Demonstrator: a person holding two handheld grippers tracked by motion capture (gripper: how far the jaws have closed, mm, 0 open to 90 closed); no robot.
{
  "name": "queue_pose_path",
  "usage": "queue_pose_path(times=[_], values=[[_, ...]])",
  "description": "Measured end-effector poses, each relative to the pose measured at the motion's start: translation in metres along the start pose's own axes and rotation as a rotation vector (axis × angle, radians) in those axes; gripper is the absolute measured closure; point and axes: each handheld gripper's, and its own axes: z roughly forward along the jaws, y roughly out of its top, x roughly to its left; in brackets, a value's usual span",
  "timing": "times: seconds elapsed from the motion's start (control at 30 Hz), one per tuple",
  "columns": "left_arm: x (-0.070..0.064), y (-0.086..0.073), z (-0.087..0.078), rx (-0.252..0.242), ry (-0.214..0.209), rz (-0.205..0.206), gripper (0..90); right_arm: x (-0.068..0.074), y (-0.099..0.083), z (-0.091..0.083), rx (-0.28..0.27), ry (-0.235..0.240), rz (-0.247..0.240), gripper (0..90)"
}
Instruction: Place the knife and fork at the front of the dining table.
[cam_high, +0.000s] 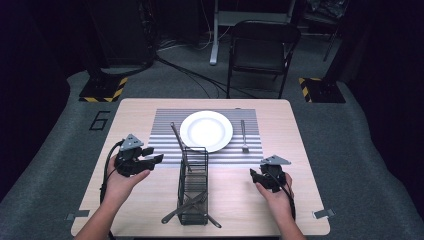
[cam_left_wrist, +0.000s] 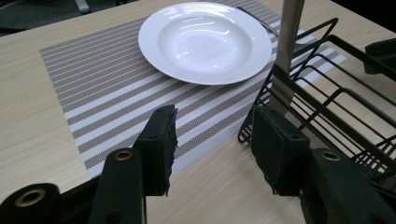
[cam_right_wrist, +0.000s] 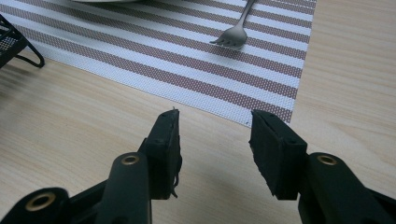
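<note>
**Place setting half laid, both tools open and empty**

A wooden surface (cam_high: 145, 210) seen from above, with a striped placemat (cam_high: 165, 130) at its far middle; a white plate (cam_high: 206, 131) sits centred on the placemat; a fork (cam_high: 244, 136) lies on the mat just right of the plate, tines toward the near side. A black wire cutlery caddy (cam_high: 193, 187) stands in the middle of the surface, its far end touching the near edge of the placemat; one utensil handle (cam_high: 178, 140) leans up out of its far end, and more cutlery (cam_high: 192, 206) lies crossed in its near end, poking out both sides.

The left tool (cam_high: 152, 155) hovers left of the caddy, jaws apart and holding nothing; in the left gripper view it (cam_left_wrist: 212, 149) points at the caddy's far corner and the upright metal handle (cam_left_wrist: 287, 51), so that piece looks like the next to be picked. The right tool (cam_high: 256, 176) rests near the right edge, well apart from the caddy, jaws likewise spread and empty; in the right gripper view it (cam_right_wrist: 215, 154) faces the mat's corner and the fork's tines (cam_right_wrist: 231, 37).

By my reading the plate and fork are placed; the pieces in the caddy remain to be set out.

Hard to tell: whether the leaning utensil is a knife or spoon, since its working end is hidden inside the caddy; how many pieces lie crossed at the near end; the room beyond is dark.
</note>
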Motion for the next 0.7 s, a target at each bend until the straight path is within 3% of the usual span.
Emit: queue_pose_path(times=[0.63, 0.7], values=[[-0.020, 0.029, 0.014, -0.005, -0.068, 0.026, 52.5, -0.004, -0.001, 0.001, 0.016, 0.007, 0.000, 53.8], [-0.023, 0.032, 0.017, 0.000, -0.091, 0.028, 53.9, -0.004, -0.001, 0.002, 0.016, 0.008, 0.005, 53.8]])
